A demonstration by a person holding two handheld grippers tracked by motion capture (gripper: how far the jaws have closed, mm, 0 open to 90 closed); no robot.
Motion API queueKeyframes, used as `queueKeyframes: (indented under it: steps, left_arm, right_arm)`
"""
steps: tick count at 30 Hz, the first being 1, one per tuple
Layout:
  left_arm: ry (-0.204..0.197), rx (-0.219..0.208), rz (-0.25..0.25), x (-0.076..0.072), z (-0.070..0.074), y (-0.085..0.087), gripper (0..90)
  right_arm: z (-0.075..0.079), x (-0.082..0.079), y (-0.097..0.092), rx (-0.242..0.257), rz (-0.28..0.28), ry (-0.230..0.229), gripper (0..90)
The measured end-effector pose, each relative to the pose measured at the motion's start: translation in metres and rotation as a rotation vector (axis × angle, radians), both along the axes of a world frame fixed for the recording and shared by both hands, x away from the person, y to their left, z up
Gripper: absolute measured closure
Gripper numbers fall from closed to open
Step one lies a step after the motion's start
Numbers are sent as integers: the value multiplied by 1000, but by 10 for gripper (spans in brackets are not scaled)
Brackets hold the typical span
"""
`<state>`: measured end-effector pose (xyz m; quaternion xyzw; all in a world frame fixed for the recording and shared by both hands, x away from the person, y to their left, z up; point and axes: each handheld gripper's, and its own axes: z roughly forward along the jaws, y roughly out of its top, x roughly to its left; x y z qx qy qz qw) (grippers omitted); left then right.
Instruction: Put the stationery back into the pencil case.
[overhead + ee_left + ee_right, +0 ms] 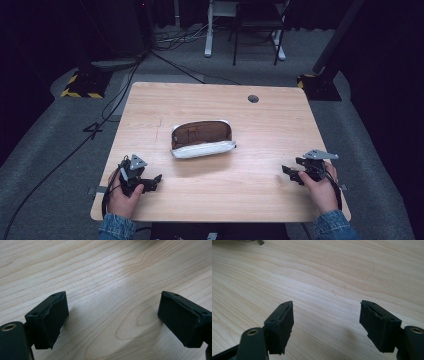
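Note:
A brown pouch with a white zipped edge [201,138] lies open-topped in the middle of the wooden table [270,125]. My left gripper [156,181] rests low near the table's front left, held by a hand, its jaws wide apart over bare wood [112,315]. My right gripper [289,173] sits near the front right in the other hand, pointing toward the centre. Its jaws stand open with only tabletop between them [327,320]. A corner of the pouch's zipper pull [260,242] shows at the top left of the right gripper view.
A round cable hole [253,98] sits near the table's far edge. Beyond the table are desk legs [208,30], a chair frame [255,30], floor cables [75,145] and stand bases with yellow-black tape [80,87].

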<state>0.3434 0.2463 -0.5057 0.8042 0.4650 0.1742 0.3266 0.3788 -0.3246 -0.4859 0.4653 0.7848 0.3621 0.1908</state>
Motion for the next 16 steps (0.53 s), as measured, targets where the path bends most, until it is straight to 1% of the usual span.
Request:
queueKeyframes:
  steps: [3, 6, 7, 10, 12, 16]
  left_arm:
    - [0, 0, 0, 0, 0, 0, 102]
    - [0, 0, 0, 0, 0, 0, 102]
    - [0, 0, 0, 0, 0, 0, 102]
    - [1, -2, 1, 0, 0, 0, 102]
    - [1, -2, 1, 0, 0, 0, 102]
    - [1, 0, 0, 0, 0, 0, 102]
  right_arm:
    - [-6, -1, -1, 3, -3, -5, 266]
    - [-13, -2, -1, -6, -4, 9, 255]
    - [-17, -2, -1, -13, 3, -3, 235]
    - [-18, -2, 1, -40, 27, -17, 208]
    - [-18, -2, 2, -44, 35, -15, 190]
    - [-19, -2, 2, -43, 35, -14, 185]
